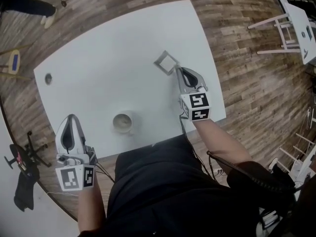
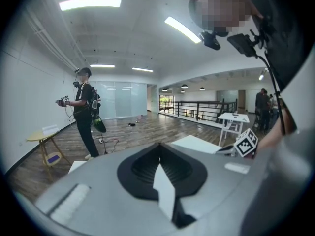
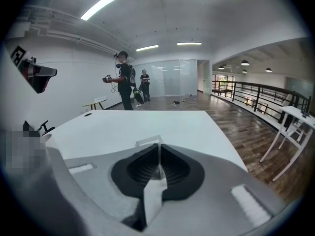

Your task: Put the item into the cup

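The item (image 1: pixel 166 61) is a small flat square packet, grey with a pale centre, lying on the white table (image 1: pixel 108 63) right of middle. My right gripper (image 1: pixel 177 69) reaches it from the near right, and its jaws are closed on the packet's near corner. In the right gripper view the packet's edge (image 3: pixel 146 141) pokes out just past the meeting tips of that gripper (image 3: pixel 158 144). The pale cup (image 1: pixel 122 123) stands upright near the table's front edge, left of the right arm. My left gripper (image 1: pixel 73 117) hovers by the front left edge, shut and holding nothing (image 2: pixel 158 146).
A round cable hole (image 1: pixel 48 78) sits at the table's far left. White furniture (image 1: pixel 291 23) stands on the wooden floor to the right, a yellow stool (image 1: pixel 14 62) to the left. A person (image 2: pixel 84 112) with grippers stands beyond the table.
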Demonstrator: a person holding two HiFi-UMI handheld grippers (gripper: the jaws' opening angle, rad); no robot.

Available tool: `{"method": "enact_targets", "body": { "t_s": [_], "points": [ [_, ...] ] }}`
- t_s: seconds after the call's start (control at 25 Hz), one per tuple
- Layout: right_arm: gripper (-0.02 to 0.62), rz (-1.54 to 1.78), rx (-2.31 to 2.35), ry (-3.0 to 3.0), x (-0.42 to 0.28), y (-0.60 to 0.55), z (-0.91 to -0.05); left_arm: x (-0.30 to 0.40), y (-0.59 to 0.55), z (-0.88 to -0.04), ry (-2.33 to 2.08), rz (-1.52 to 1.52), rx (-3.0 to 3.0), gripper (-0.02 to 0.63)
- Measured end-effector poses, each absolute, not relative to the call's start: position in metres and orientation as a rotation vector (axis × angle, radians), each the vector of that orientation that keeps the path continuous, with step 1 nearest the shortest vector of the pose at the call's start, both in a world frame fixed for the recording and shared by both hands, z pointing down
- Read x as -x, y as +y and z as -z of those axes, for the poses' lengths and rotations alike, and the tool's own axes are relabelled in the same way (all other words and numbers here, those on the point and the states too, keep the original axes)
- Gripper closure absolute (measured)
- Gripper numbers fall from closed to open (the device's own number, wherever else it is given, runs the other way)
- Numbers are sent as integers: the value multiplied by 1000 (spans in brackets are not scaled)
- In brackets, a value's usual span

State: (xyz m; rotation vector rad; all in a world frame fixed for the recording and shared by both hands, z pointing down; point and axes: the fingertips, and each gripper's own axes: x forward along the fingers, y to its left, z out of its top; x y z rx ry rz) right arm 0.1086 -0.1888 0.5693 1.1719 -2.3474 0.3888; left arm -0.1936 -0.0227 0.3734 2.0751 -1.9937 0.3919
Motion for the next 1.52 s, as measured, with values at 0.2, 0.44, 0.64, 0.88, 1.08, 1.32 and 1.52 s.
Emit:
{"method": "enact_targets", "body": {
  "t_s": [0.2,0.44,0.64,0.88,1.08,1.32,1.52],
  "points": [
    [580,-399,-1217,-2343,-110,-183,-568,199,-19,-375,-1982,-392,-2094,607],
    [580,-389,-1258,-2349,-101,-175,-564,206,-15,-370,-1976,-384,-2134,607],
    [580,-363,-1268,-2367,-90,-171,-557,220,-9,-365,-1997,-374,-2140,607],
    [580,-354,-1280,-2379,-89,-167,-543,231,-5,-355,-2012,-356,-2125,607],
    [580,-286,-1284,-2388,-96,-163,-531,226,-3,-354,-2004,-339,-2161,607],
    [580,-251,-1304,-2403,-102,-160,-514,214,-2,-351,-1991,-308,-2211,607],
    [580,-216,-1320,-2404,-108,-157,-507,211,-1,-346,-2000,-278,-2236,607]
  ]
}}
